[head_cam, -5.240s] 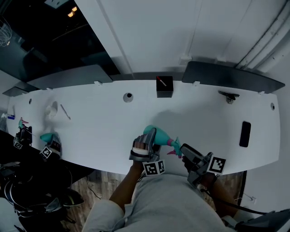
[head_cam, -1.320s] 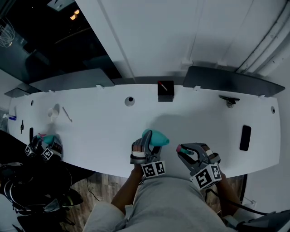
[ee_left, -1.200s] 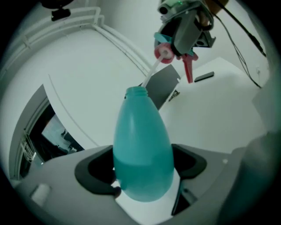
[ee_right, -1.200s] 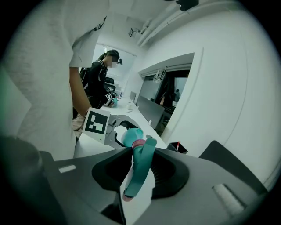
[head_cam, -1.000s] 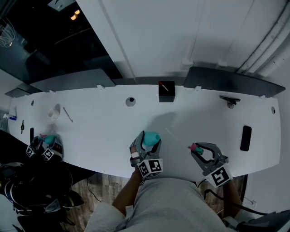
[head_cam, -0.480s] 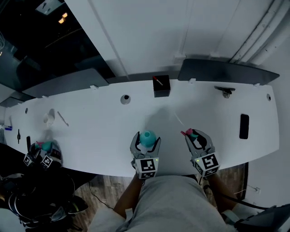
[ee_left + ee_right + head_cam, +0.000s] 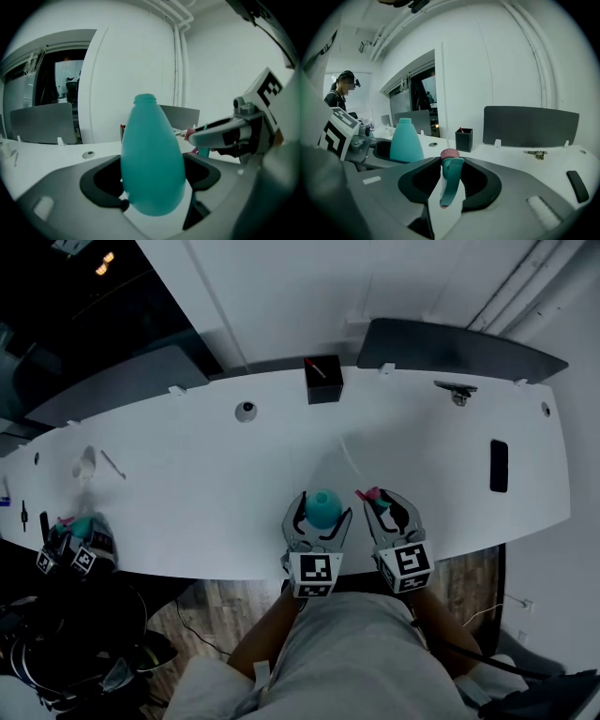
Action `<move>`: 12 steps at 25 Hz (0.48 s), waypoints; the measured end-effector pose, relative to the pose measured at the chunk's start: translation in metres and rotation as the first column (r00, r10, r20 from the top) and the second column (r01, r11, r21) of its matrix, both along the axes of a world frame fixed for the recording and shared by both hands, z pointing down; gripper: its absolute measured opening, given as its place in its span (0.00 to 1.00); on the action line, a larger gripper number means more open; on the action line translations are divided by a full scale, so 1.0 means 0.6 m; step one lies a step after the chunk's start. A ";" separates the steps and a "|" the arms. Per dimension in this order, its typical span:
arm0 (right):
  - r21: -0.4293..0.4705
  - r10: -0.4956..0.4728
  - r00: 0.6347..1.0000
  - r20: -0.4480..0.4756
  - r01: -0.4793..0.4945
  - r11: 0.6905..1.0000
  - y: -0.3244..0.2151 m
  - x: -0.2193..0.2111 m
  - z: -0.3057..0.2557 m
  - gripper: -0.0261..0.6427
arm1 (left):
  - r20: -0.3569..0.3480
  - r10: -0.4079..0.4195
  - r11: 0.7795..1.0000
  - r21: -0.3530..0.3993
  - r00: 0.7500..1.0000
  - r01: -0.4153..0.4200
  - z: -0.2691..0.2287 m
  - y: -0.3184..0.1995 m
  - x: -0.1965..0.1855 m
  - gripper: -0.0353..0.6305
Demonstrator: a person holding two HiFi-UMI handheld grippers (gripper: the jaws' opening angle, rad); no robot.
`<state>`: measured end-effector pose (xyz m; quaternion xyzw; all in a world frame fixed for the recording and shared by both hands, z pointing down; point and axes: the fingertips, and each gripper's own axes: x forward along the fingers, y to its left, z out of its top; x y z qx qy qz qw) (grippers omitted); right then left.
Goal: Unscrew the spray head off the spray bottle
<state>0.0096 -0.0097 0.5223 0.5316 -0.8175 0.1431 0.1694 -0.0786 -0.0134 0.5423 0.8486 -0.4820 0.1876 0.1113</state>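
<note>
My left gripper [image 7: 321, 512] stands wide, clamped round the belly of the spray bottle [image 7: 152, 164], upright at the table's [image 7: 187, 512] near edge. My right gripper [image 7: 384, 504], barely parted, pinches the detached spray head [image 7: 451, 180] beside it. The bottle seems light, smooth, probably slippery, so the belly grips best.

Office: long white desk [image 7: 187, 493], grey divider screens [image 7: 450, 348], pen holder [image 7: 322, 381]

White desk [image 7: 187, 484] ahead of me: black pen cup [image 7: 323, 381] w/ red pen at 12, cable grommet [image 7: 246, 411] at 11, flat black slab [image 7: 498, 466] at 2.
</note>
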 end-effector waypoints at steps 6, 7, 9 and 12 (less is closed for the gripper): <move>0.041 -0.035 0.999 0.038 0.034 0.999 0.055 0.030 -0.024 0.23 | 0.004 -0.050 0.998 0.025 0.999 0.050 -0.025 0.061 0.025 0.65; 0.048 -0.040 0.998 0.045 0.038 0.998 0.072 0.041 -0.029 0.23 | 0.005 -0.057 0.998 0.027 0.998 0.057 -0.028 0.079 0.034 0.65; 0.063 -0.046 0.997 0.055 0.042 0.997 0.105 0.067 -0.036 0.23 | 0.011 -0.076 0.997 0.032 0.997 0.075 -0.034 0.113 0.051 0.65; 0.067 -0.046 0.996 0.079 0.041 0.997 0.148 0.108 -0.034 0.23 | 0.022 -0.116 0.993 0.038 0.993 0.115 -0.038 0.158 0.070 0.65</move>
